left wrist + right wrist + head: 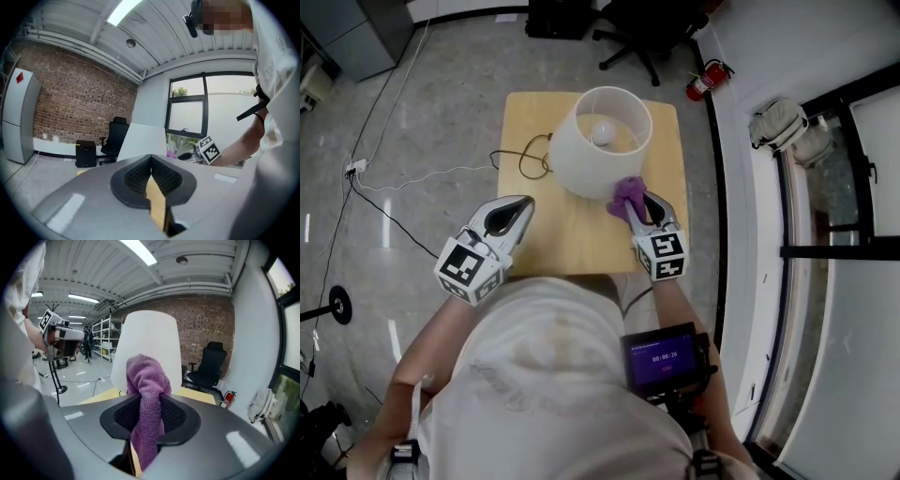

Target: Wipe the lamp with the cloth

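A white lamp (598, 141) with a wide shade stands on the small wooden table (553, 234), its bulb showing from above. My right gripper (639, 204) is shut on a purple cloth (626, 196), and the cloth touches the shade's lower right side. In the right gripper view the purple cloth (146, 401) stands up between the jaws in front of the white shade (149, 345). My left gripper (514, 211) hovers over the table's left front part, away from the lamp, jaws shut and holding nothing. The left gripper (151, 174) shows closed pads over the tabletop.
The lamp's black cord (525, 155) loops on the table's left rear and runs off to the floor. A black office chair (649, 37) and a red fire extinguisher (707, 80) stand beyond the table. A glass wall (844, 234) runs along the right.
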